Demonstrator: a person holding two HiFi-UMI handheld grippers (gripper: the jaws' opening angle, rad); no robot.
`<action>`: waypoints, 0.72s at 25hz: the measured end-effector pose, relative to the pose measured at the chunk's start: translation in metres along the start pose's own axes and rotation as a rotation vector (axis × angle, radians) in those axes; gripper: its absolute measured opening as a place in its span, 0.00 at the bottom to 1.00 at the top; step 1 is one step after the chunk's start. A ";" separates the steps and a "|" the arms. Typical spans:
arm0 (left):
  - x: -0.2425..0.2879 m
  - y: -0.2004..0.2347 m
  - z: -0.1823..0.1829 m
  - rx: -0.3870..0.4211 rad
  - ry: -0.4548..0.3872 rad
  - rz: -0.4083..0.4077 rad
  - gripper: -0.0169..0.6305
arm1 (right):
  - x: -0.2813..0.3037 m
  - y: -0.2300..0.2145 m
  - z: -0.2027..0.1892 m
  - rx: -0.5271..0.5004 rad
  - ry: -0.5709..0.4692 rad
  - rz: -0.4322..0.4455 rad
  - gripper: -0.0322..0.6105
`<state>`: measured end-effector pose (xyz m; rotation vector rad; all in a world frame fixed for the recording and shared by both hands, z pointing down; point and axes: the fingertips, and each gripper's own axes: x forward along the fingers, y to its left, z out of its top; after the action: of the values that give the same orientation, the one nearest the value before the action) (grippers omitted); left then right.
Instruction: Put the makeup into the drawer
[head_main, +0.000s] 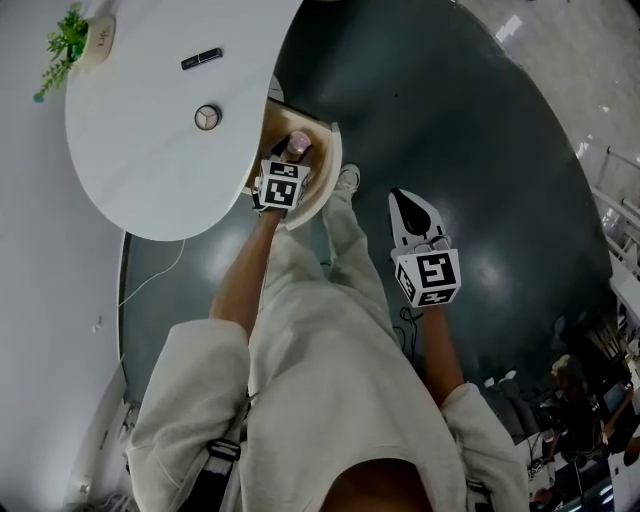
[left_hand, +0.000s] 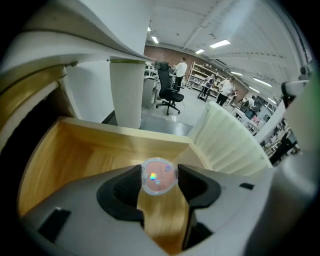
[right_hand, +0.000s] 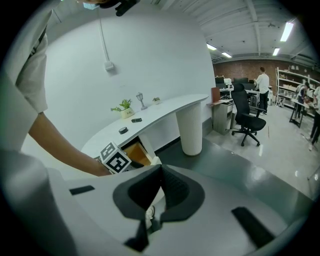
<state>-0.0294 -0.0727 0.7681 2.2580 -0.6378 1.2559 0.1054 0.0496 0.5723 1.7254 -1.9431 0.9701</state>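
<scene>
Fingers (left_hand: 120, 192) of our left gripper (left_hand: 159, 187) clamp a pink-topped makeup jar (left_hand: 159, 175) over the open wooden drawer (left_hand: 75, 150), right gripper (right_hand: 160, 172) fingers closed together, empty; lettering on the counter's (head_main: 150, 170) plant pot (head_main: 100, 38) unreadable.

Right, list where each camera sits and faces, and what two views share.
Head view: on the person's head, looking steeply down at table, open drawer, floor; torso, arms, left gripper, right gripper show.
Left gripper view: on that gripper, facing into the drawer; its jaws grip a pink-topped bottle.
Right gripper view: on that gripper, facing the table; its shut, empty jaws and left forearm show.
Shared: head and right gripper views both show the drawer.
</scene>
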 end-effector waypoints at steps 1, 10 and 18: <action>0.005 0.001 -0.001 -0.001 0.011 0.002 0.37 | 0.000 -0.001 -0.002 0.000 0.006 0.000 0.05; 0.043 0.012 -0.027 -0.042 0.075 0.005 0.37 | 0.000 0.002 -0.011 -0.015 0.044 0.001 0.05; 0.059 0.011 -0.038 -0.036 0.111 0.025 0.37 | 0.000 0.001 -0.015 -0.012 0.060 -0.003 0.05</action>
<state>-0.0328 -0.0685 0.8387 2.1406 -0.6446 1.3605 0.1016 0.0600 0.5824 1.6728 -1.9038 0.9956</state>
